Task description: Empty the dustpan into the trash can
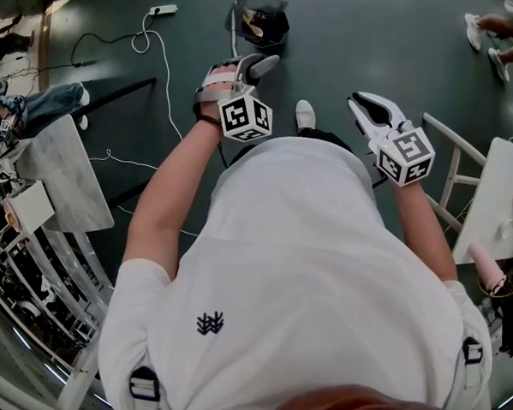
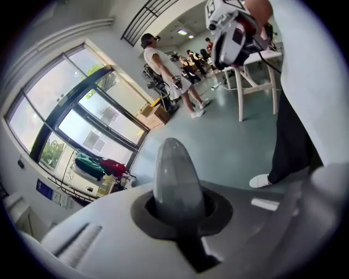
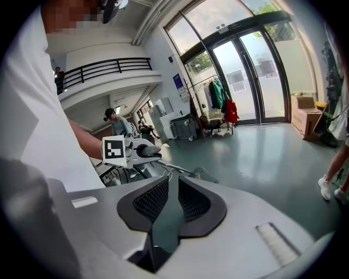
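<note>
1. Closest to us, our left gripper (image 1: 260, 68) is clamped on the dustpan's handle (image 2: 175, 177). The handle's rounded grey tip stands up between the jaws.
2. Our right gripper (image 3: 168, 197) hangs level with the left one and well apart from it. Its fingers are slightly parted, and only floor (image 1: 385, 39) shows in the gap.
3. Our shoe (image 1: 305, 114) shows on the floor between the two grippers.
4. From the left gripper a thin rod runs forward to the dustpan (image 1: 261, 21), low ahead of us. It is dark with a pale rim and holds tan scraps too small to name. We cannot tell whether it touches the floor.
5. A grey table (image 1: 66, 175) hems us in on the left and a white table (image 1: 496, 187) on the right.
6. A cable (image 1: 166, 76) trails to a power strip (image 1: 162, 9) left of the dustpan.
7. Right of the dustpan the floor lies open as far as someone's feet (image 1: 488, 38).
</note>
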`<move>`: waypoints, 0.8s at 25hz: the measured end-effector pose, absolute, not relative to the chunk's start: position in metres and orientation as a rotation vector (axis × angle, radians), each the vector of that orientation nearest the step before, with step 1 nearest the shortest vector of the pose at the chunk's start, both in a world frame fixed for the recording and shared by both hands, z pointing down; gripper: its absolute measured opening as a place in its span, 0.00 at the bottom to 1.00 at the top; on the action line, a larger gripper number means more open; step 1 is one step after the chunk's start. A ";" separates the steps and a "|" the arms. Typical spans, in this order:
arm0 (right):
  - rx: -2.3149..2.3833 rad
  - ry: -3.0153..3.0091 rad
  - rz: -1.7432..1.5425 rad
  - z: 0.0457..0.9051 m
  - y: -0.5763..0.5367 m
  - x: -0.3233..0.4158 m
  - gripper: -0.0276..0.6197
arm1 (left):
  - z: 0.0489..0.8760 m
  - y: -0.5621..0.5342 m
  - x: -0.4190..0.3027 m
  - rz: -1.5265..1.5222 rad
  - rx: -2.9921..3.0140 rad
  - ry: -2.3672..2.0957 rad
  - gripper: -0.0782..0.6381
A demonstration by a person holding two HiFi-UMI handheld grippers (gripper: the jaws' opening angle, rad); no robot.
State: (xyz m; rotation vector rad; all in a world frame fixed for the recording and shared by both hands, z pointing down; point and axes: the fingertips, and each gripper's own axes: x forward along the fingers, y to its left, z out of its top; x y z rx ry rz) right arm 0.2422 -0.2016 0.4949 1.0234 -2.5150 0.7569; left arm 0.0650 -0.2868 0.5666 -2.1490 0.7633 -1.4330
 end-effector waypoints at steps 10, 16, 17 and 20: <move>1.004 -2.531 0.741 0.493 -0.212 0.241 0.13 | 0.571 -0.275 0.072 -1.456 -2.012 0.567 0.20; 0.983 -2.533 0.732 0.492 -0.220 0.240 0.13 | 0.580 -0.265 0.069 -1.443 -1.897 0.415 0.20; 0.980 -2.533 0.732 0.492 -0.221 0.239 0.13 | 0.582 -0.260 0.068 -1.446 -1.894 0.381 0.20; 0.970 -2.536 0.729 0.492 -0.221 0.237 0.13 | 0.590 -0.244 0.064 -1.456 -1.852 0.244 0.20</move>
